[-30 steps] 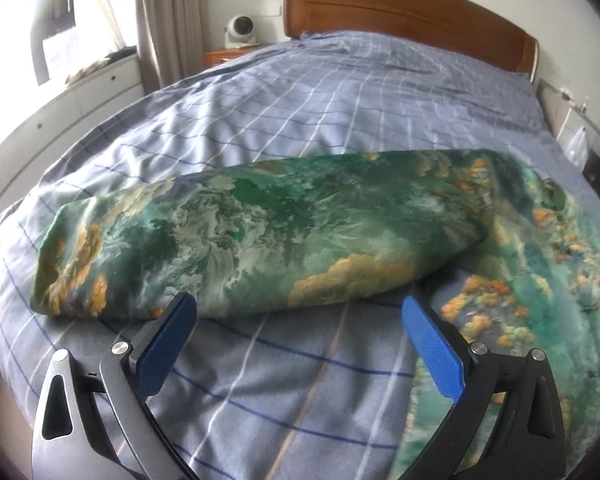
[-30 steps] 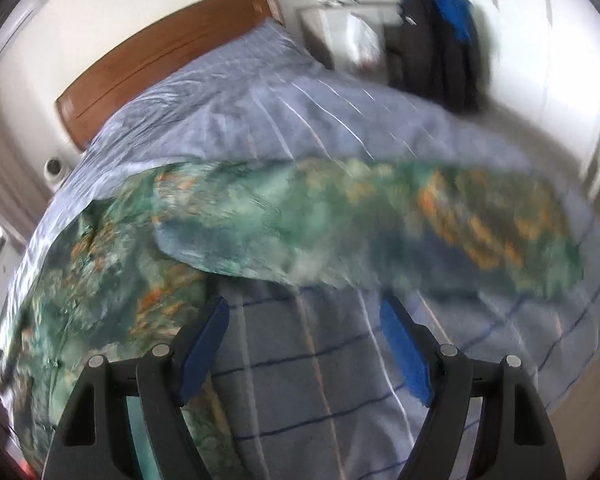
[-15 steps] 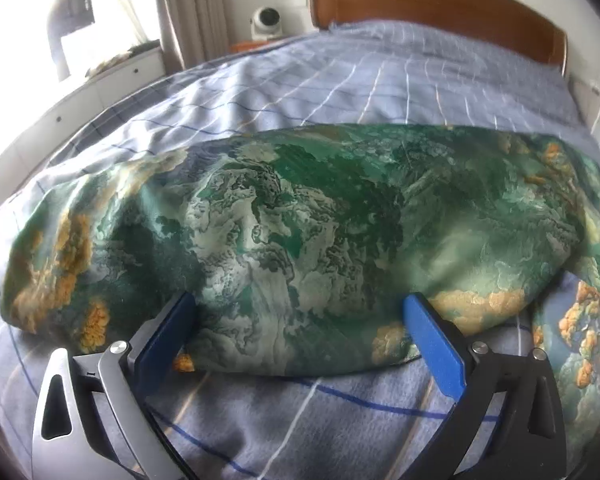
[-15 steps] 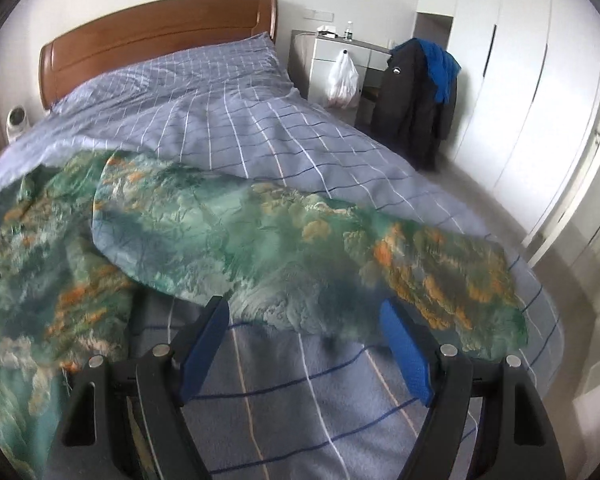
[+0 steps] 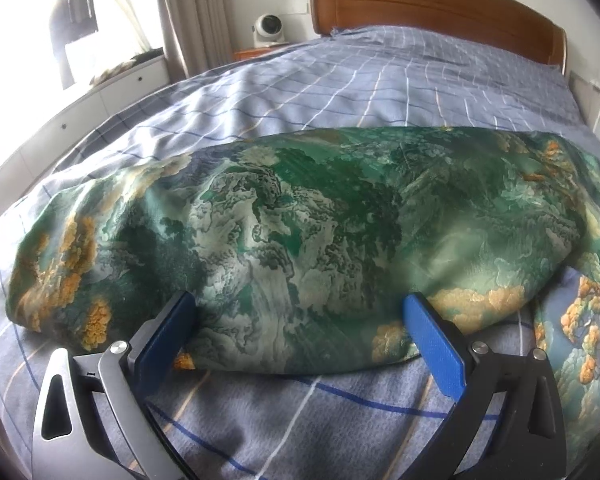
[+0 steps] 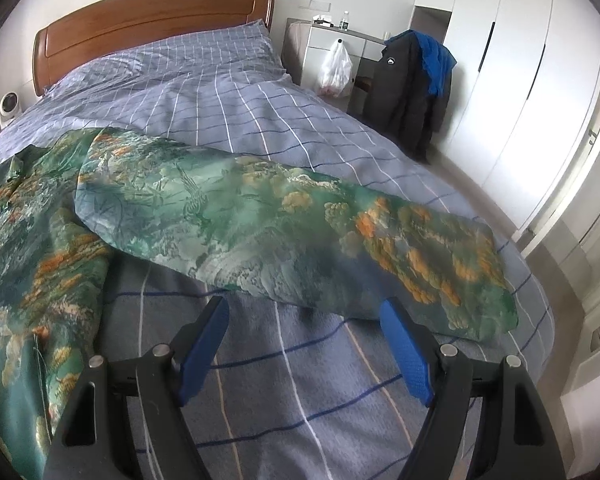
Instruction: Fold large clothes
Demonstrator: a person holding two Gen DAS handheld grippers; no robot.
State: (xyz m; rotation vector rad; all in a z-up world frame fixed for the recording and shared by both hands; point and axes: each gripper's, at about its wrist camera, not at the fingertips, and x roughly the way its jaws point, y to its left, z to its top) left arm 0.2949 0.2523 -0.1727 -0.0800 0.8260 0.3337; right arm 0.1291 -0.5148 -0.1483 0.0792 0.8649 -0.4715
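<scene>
Left wrist view: we see the green silky garment with orange and grey landscape print [image 5: 300, 232] lying folded across the blue-grey checked bed cover [image 5: 340, 76], and our left tool [image 5: 300, 316] spread wide, its blue pads on either side of the near fold, not pinching. Right wrist view: our right tool [image 6: 304, 312] gapes wide and empty, just short of the garment's edge.
</scene>
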